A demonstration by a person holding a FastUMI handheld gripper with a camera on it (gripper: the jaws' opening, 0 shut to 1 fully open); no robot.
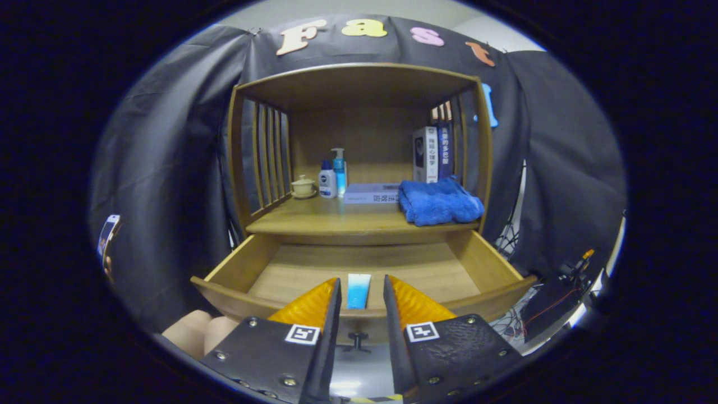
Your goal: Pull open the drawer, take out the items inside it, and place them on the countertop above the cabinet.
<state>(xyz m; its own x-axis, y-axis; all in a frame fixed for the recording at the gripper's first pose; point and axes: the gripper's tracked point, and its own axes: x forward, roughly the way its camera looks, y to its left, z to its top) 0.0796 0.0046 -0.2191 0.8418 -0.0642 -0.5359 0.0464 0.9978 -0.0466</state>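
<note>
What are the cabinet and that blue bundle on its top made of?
The cabinet looks like brown wood with a smooth, faintly glossy finish; grain lines show in the open drawer. The blue towel looks like soft, fuzzy cloth, folded. The open gripper touches neither.

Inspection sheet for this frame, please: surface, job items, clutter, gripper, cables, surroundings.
Surface: wooden countertop above the drawer, partly occupied.
Job's things: drawer pulled open; a blue tube lies inside near its front wall; drawer knob below the front.
Clutter: blue towel, lidded cup, two bottles, flat book and upright books on the countertop.
Gripper: gripper open, fingers apart above the drawer front, the tube seen between them, not touching it.
Cables: loose wires right of the cabinet.
Surroundings: black cloth wall; a person's knees beside the fingers.
</note>
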